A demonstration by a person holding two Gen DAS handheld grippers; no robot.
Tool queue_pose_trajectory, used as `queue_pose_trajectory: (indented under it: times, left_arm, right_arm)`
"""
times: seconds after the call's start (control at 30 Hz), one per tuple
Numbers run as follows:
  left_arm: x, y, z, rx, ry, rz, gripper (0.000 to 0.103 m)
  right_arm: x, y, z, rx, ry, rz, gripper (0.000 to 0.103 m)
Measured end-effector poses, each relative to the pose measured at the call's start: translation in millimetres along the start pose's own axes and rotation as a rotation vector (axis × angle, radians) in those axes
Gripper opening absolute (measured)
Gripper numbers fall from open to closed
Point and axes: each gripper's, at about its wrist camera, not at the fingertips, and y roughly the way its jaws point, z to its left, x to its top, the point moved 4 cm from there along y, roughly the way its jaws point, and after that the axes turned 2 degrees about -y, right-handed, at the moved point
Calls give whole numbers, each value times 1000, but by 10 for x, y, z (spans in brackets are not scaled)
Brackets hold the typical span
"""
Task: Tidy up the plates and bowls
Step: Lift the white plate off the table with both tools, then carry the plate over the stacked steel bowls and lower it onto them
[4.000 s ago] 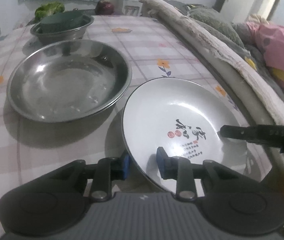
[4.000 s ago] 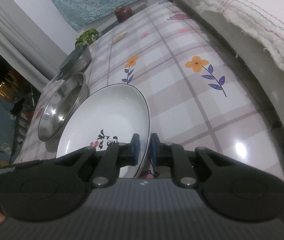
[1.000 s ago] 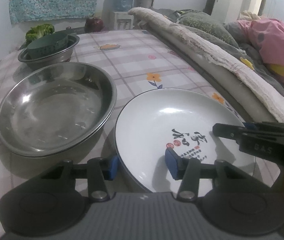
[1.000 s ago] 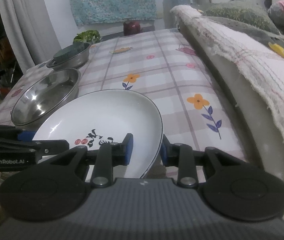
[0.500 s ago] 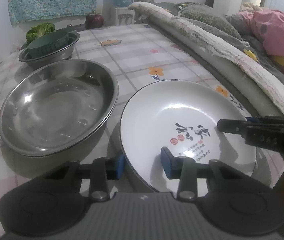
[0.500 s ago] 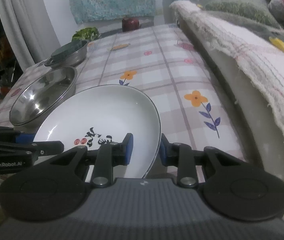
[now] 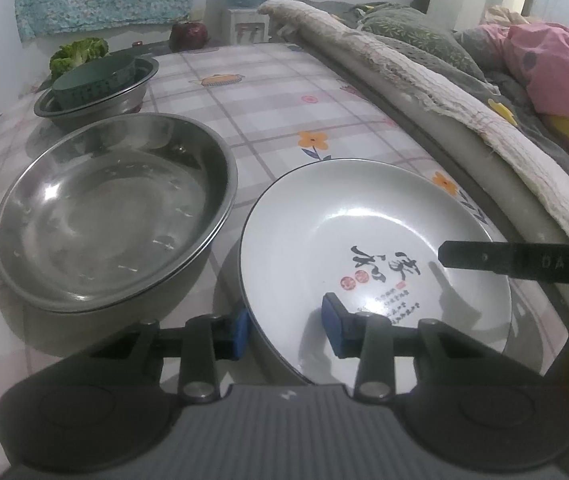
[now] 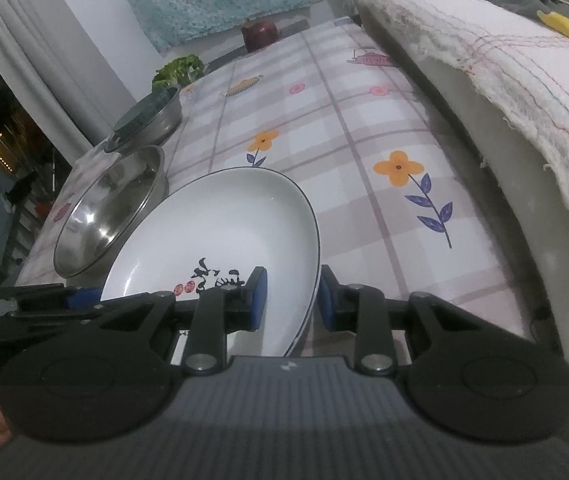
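Observation:
A white plate point(image 7: 364, 216) with black calligraphy and a dark rim sits beside a wide steel basin point(image 7: 104, 216) on the flowered tablecloth. My left gripper point(image 7: 286, 330) is shut on the plate's near left rim, one blue pad outside the wall and one inside. In the right wrist view my right gripper point(image 8: 292, 296) is shut on the right rim of the plate point(image 8: 224, 216), which looks tilted. The right gripper's finger point(image 7: 484, 258) reaches in over the plate from the right. The left gripper's finger point(image 8: 44, 300) shows at the left edge.
Farther back a smaller steel bowl point(image 7: 124, 100) holds a dark green bowl point(image 7: 92, 80), with broccoli point(image 7: 78, 52) and a red round fruit point(image 7: 188, 34) behind. A rolled blanket point(image 7: 444, 92) runs along the table's right edge. The basin point(image 8: 112, 200) nearly touches the plate.
The left gripper's jaws have narrowed onto the plate's rim. The right gripper has rolled, and the plate now looks tilted in its view.

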Motion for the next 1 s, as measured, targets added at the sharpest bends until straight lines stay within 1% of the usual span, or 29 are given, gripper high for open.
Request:
queue_pose_trajectory:
  times: [0.23, 0.43, 0.63, 0.87, 1.0]
  left_arm:
    - [-1, 18, 0, -9, -6, -14, 43]
    - [-15, 17, -12, -7, -11, -38, 45]
    - [3, -17, 25, -23, -45, -41, 41]
    - [13, -89, 34, -48, -70, -63, 37]
    - [0, -88, 93, -71, -112, -60, 34]
  right_arm:
    - [-38, -4, 18, -8, -29, -35, 27]
    - [-83, -18, 1, -2, -5, -86, 28]
    - [-82, -29, 58, -37, -27, -107, 28]
    - [-20, -112, 32, -22, -11, -149, 28]
    - [-4, -152, 9, 15, 16, -172, 28]
